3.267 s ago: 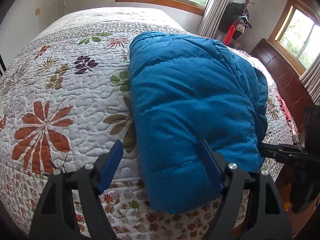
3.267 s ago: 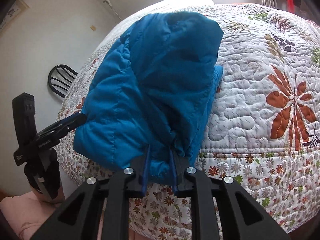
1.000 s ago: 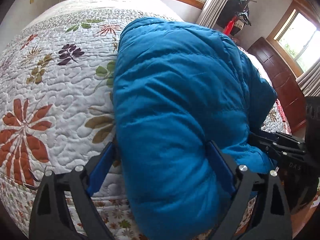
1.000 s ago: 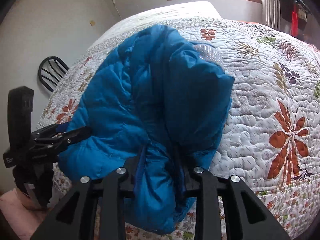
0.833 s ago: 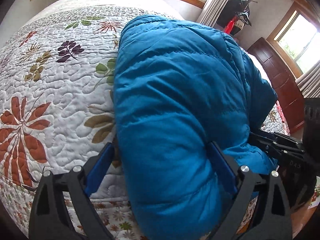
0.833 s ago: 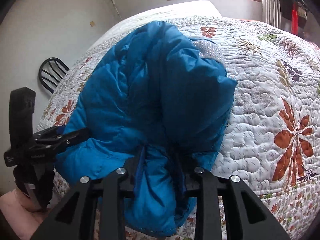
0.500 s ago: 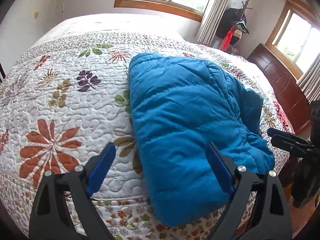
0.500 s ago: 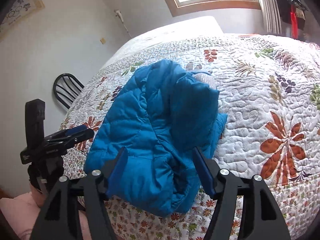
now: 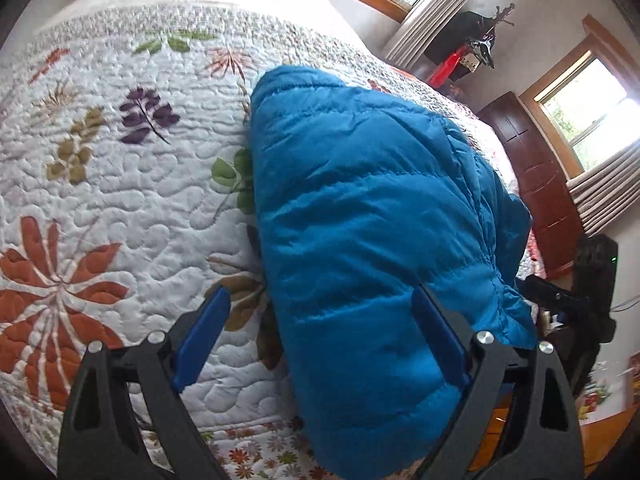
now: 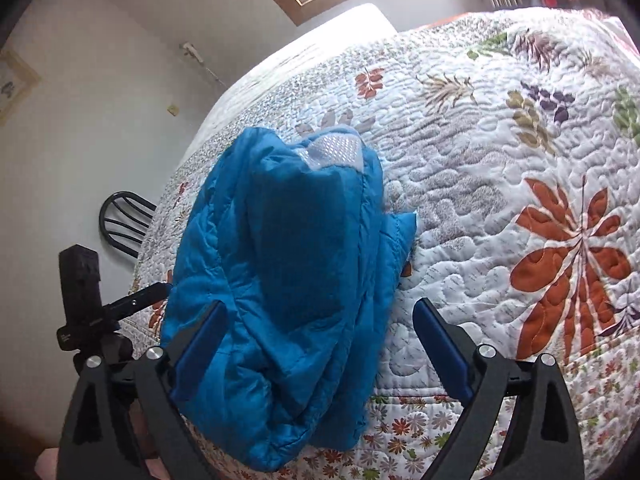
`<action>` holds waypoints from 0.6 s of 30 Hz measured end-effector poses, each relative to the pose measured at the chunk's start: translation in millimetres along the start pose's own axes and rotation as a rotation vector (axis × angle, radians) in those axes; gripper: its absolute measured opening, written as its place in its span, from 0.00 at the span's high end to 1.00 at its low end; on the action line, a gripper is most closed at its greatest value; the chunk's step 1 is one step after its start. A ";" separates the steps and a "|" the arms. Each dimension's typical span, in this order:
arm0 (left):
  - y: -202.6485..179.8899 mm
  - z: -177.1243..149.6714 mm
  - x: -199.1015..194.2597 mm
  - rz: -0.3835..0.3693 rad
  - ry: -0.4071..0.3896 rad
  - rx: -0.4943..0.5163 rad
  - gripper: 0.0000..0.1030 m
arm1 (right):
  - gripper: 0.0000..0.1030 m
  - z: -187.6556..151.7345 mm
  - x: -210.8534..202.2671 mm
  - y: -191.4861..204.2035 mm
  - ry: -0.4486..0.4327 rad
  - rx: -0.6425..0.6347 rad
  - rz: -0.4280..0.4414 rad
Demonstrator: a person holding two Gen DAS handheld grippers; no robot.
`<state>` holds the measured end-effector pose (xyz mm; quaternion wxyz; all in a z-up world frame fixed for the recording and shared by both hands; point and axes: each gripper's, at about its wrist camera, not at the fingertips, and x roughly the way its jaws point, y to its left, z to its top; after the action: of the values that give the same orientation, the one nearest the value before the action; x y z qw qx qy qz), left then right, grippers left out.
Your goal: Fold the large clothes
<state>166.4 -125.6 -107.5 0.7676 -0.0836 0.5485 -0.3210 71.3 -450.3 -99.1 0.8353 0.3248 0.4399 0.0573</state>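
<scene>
A blue puffer jacket lies folded in a bundle on the quilted floral bedspread, with its near end hanging over the bed's front edge. My left gripper is open wide. Its right pad sits over the jacket and its left pad over the quilt. In the right wrist view the jacket shows a silvery lining patch at its far end. The jaws of my right gripper are opening. The jacket's near end lies between them and they do not press on it. Each gripper shows at the edge of the other's view.
The bedspread spreads wide to the right of the jacket. A black chair stands by the wall on the far left. A dark wooden dresser and a coat rack stand beyond the bed near the windows.
My right gripper's jaws spread and let go of the jacket's fold, and the jacket settled onto the quilt. The left gripper drew back from the bundle, then came closer again.
</scene>
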 end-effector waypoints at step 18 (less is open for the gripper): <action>20.4 3.8 68.5 -0.380 0.124 -0.128 0.03 | 0.03 -9.6 52.4 -30.3 0.070 0.133 0.228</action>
<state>191.2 -150.6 -169.8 0.6510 -0.2142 0.5883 -0.4292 89.9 -449.3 -157.6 0.7841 0.4250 0.4320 0.1338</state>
